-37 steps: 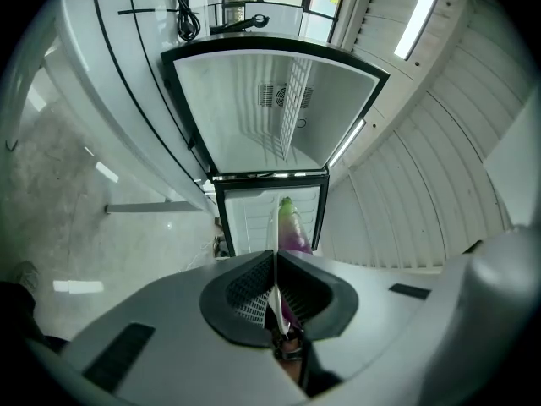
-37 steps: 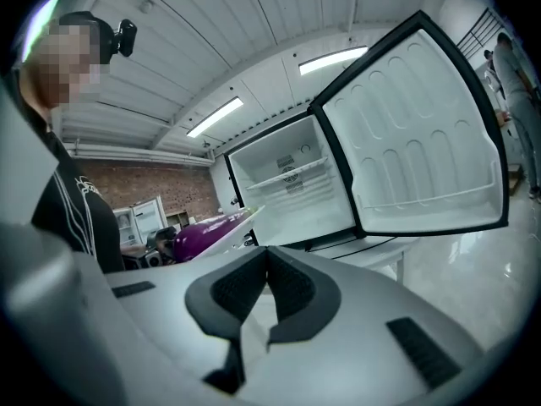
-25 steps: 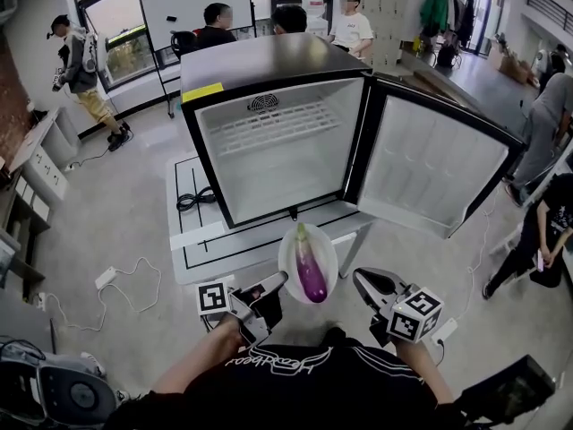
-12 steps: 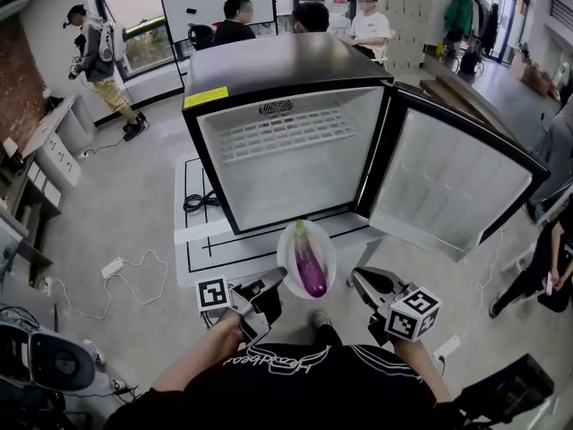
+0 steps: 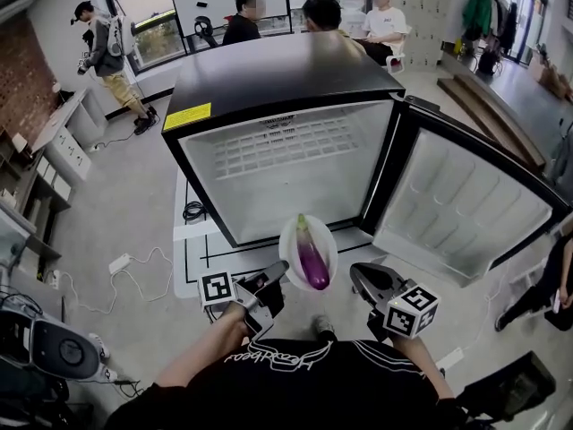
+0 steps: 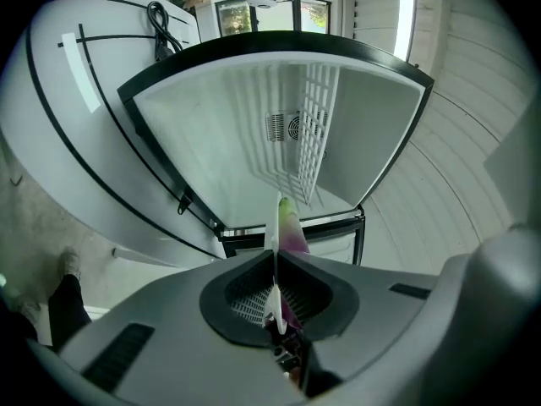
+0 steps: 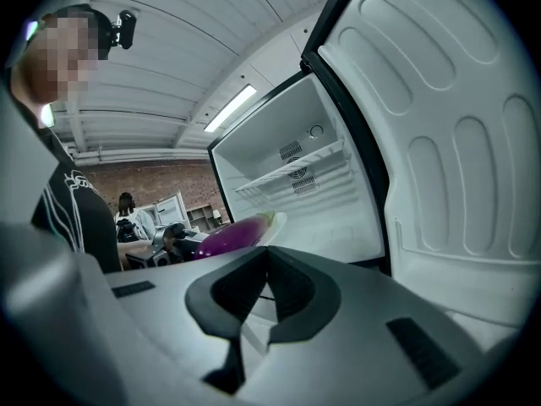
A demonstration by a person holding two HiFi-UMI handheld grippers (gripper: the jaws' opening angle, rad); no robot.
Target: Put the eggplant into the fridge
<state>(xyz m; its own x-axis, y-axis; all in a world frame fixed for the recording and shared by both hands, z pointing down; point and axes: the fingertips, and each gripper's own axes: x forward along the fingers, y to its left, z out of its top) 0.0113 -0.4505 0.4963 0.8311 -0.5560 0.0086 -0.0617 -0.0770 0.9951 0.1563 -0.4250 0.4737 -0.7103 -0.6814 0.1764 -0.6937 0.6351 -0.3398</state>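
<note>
The left gripper, low in the middle of the frame, pinches the rim of a white plate which carries the purple eggplant, just before the open fridge, while the right gripper at lower right has its jaws pressed together on nothing.

The open fridge is looked down on steeply from the head view and is faced nearly level, at close range, from both gripper views, its white interior being shared by all three.
</note>
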